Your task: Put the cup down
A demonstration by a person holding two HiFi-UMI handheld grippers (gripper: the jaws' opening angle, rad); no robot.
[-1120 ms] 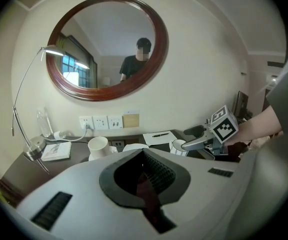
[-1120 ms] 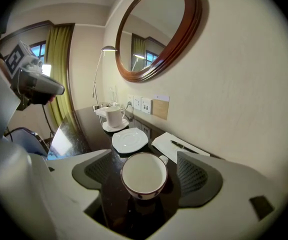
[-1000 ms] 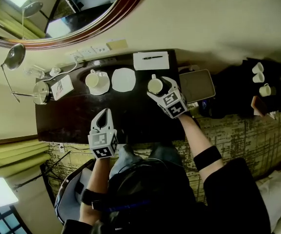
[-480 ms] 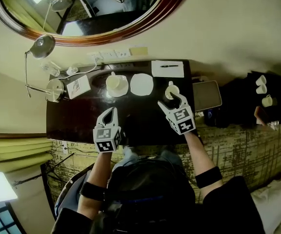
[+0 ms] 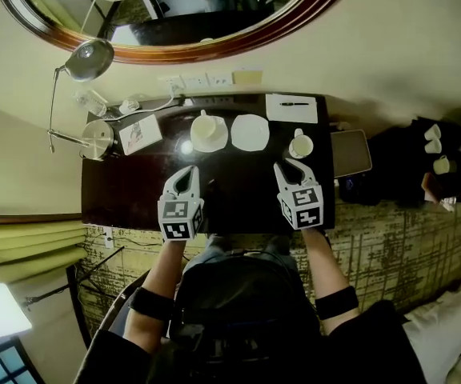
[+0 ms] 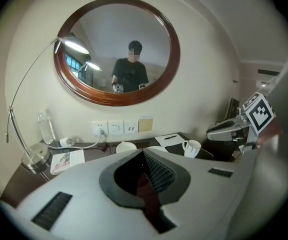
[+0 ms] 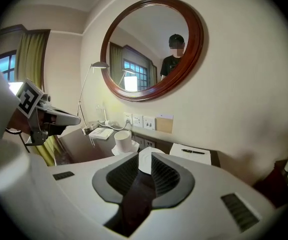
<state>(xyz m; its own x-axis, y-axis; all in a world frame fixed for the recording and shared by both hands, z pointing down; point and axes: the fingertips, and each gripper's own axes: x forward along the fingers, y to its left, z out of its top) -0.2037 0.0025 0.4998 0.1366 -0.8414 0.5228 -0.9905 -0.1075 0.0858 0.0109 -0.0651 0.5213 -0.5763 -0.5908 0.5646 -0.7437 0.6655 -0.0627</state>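
A white handled cup (image 5: 300,144) stands upright on the dark desk (image 5: 134,190), right of an empty saucer (image 5: 250,132); it also shows in the left gripper view (image 6: 191,147). My right gripper (image 5: 288,169) is a short way nearer than the cup and not touching it. Its jaws have just been closing; a narrow gap is left and nothing is between them. Another cup sits on a saucer (image 5: 206,131) to the left. My left gripper (image 5: 188,174) hovers over the desk's near part, shut and empty.
A notepad with a pen (image 5: 292,108) lies at the back right, a tablet (image 5: 350,152) beside the desk's right end. At the left are a lamp base (image 5: 98,138), a booklet (image 5: 140,134) and a bottle (image 5: 90,102). Wall sockets (image 5: 206,79) sit under a round mirror (image 5: 174,22).
My right gripper was around the cup a second ago; it has let go, drawn back toward me and narrowed its jaws. The cup stays standing. The left gripper shifted slightly.
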